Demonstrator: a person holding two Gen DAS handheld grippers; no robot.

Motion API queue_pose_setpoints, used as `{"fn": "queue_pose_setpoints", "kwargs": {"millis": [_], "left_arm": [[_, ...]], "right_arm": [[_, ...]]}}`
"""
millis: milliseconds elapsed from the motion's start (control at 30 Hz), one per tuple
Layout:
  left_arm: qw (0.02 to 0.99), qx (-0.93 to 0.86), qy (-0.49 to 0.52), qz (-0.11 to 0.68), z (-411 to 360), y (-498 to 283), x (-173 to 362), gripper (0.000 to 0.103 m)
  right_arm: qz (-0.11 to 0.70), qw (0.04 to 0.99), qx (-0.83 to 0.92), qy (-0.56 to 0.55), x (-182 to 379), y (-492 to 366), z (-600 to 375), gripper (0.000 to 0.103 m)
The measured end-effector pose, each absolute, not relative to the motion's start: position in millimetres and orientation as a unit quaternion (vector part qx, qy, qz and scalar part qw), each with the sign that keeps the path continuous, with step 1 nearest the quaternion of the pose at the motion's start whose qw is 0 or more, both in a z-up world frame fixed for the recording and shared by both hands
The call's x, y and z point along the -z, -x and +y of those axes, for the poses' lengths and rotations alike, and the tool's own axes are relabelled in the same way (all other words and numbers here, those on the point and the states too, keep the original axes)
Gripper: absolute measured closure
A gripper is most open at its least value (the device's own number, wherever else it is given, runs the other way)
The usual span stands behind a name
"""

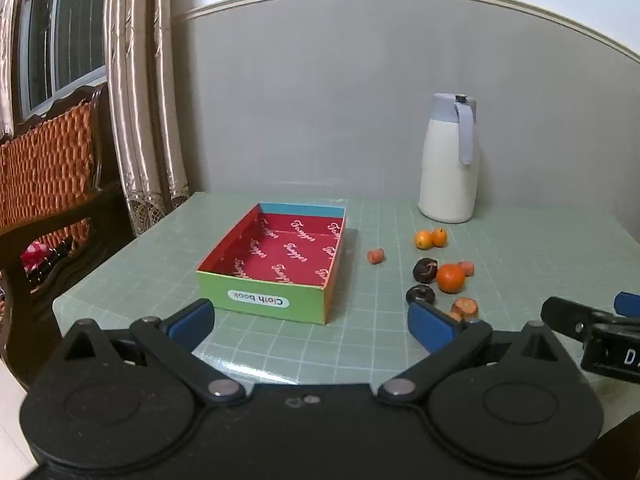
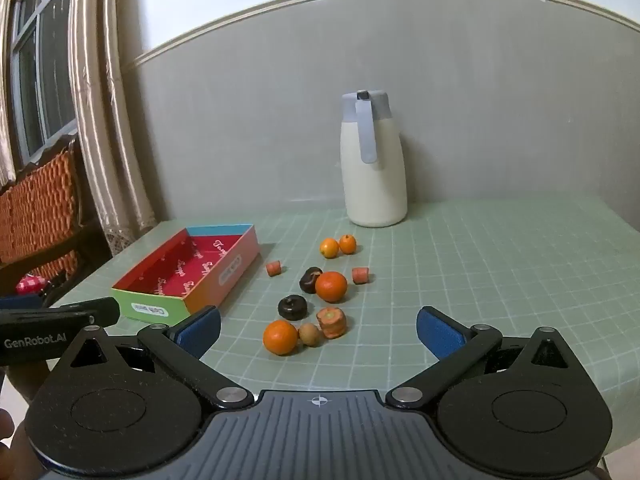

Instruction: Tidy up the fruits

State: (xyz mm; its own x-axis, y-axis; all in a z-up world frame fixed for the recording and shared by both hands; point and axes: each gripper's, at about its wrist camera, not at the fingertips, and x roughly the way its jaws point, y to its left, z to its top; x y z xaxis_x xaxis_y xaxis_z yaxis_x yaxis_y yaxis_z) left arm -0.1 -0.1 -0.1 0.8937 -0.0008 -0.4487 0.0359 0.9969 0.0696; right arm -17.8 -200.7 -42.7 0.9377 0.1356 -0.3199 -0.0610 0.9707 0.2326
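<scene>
An open colourful box [image 1: 276, 264] with a red inside stands empty on the green mat; it also shows in the right wrist view [image 2: 188, 276]. To its right lie scattered fruits: two oranges [image 2: 331, 286] [image 2: 280, 337], two small kumquats [image 2: 338, 245], two dark mangosteens [image 2: 293, 307], carrot pieces [image 2: 331, 322] and a small brown fruit [image 2: 310, 334]. My left gripper [image 1: 312, 322] is open and empty, in front of the box. My right gripper [image 2: 318, 330] is open and empty, just in front of the fruit cluster.
A white thermos jug [image 2: 374, 160] with a grey-blue lid stands at the back by the wall. A wooden chair [image 1: 52, 184] and curtains [image 1: 140, 92] are off the table's left edge. The mat's right edge [image 2: 624, 264] drops off.
</scene>
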Motion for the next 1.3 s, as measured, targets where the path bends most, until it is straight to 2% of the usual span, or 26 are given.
{"fn": "queue_pose_setpoints", "kwargs": {"millis": [267, 1300], "left_arm": [[0.966, 0.011, -0.034, 0.256, -2, -5, 3, 0.006], [0.967, 0.007, -0.037, 0.252, 1, -3, 7, 0.006]], "right_arm": [[0.178, 0.975, -0.052, -0.124, 46, 17, -202, 0.0], [0.192, 0.974, -0.025, -0.116, 56, 8, -205, 0.0]]}}
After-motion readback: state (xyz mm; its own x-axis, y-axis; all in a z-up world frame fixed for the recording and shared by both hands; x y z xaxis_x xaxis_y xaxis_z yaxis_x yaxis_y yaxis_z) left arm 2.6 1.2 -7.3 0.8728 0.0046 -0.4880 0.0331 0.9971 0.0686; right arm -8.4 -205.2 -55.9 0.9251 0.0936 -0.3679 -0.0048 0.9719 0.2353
